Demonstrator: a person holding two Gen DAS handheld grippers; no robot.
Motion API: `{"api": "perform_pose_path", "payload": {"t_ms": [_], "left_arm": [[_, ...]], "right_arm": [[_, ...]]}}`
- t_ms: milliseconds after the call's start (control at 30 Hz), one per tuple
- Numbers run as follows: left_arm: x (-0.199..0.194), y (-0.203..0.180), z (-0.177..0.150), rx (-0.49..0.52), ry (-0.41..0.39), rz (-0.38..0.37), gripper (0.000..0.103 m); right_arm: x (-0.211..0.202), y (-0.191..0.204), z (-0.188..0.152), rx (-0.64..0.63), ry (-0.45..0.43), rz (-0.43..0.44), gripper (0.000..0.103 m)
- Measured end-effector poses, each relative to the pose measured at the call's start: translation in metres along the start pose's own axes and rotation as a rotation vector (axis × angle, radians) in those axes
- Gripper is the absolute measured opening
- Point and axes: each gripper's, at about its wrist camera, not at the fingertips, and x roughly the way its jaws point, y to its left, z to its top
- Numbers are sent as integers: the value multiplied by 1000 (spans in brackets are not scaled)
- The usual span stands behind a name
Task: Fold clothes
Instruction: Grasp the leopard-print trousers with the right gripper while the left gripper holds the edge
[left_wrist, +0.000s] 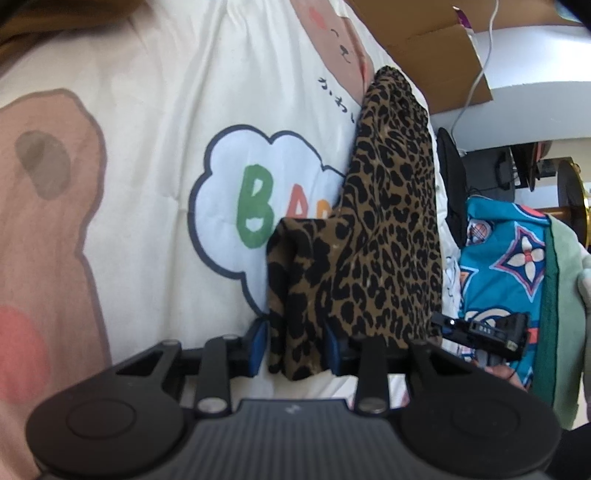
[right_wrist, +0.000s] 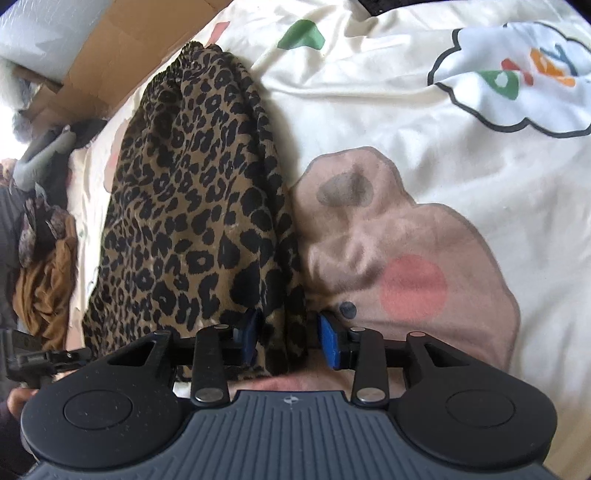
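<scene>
While both grippers grip the same garment, the scene reads from largest thing to smallest:

Bed cover: a cream quilted cover (left_wrist: 155, 110) printed with pink-brown cartoon bears and a white cloud with coloured letters; it carries everything and lies bare to the left in the left wrist view and to the right in the right wrist view.

Cardboard: a flattened brown cardboard box (left_wrist: 436, 48) lies past the garment's far end, so there seems to be little room to push forward.

Side heap: a turquoise flower-patterned cloth (left_wrist: 506, 258) lies just beside the garment; a rust-brown crumpled cloth (right_wrist: 48, 280) lies near it in the right wrist view.

Garment: a brown leopard-print fabric garment (right_wrist: 192, 206), already doubled into a long narrow band, runs straight away from both grippers, its gathered far end near the cardboard.

Key relation: the long axis points forward along the fingers, the near end is in both grips, so neither hand is nearer; I judge the coming fold would carry the near end forward over the far end.

Left gripper (left_wrist: 297, 341): jaws drawn in, though not tight together, on a bunched near corner of the garment.

Right gripper (right_wrist: 290, 341): jaws likewise narrowed onto the near hem's other corner, blue pads against cloth.
</scene>
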Motion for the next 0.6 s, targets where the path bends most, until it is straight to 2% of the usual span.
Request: {"api": "perform_pose_path", "payload": {"t_ms": [33, 67, 100, 133, 467, 600], "left_arm": [[0, 1, 1, 0, 8, -3, 36], [0, 2, 2, 0, 16, -6, 36], [0, 2, 3, 0, 22, -11, 36], [1, 3, 3, -2, 29, -14, 36], [9, -5, 0, 28, 49, -41, 50], [14, -11, -2, 105, 51, -33, 50]], "right_arm": [[0, 0, 1, 0, 6, 10, 42], [0, 0, 2, -10, 14, 8, 34], [-1, 1, 2, -21, 22, 15, 12], [-3, 1, 3, -21, 19, 23, 7], [-13, 4, 11, -34, 2, 5, 6], [-9, 3, 11, -28, 8, -10, 6]]}}
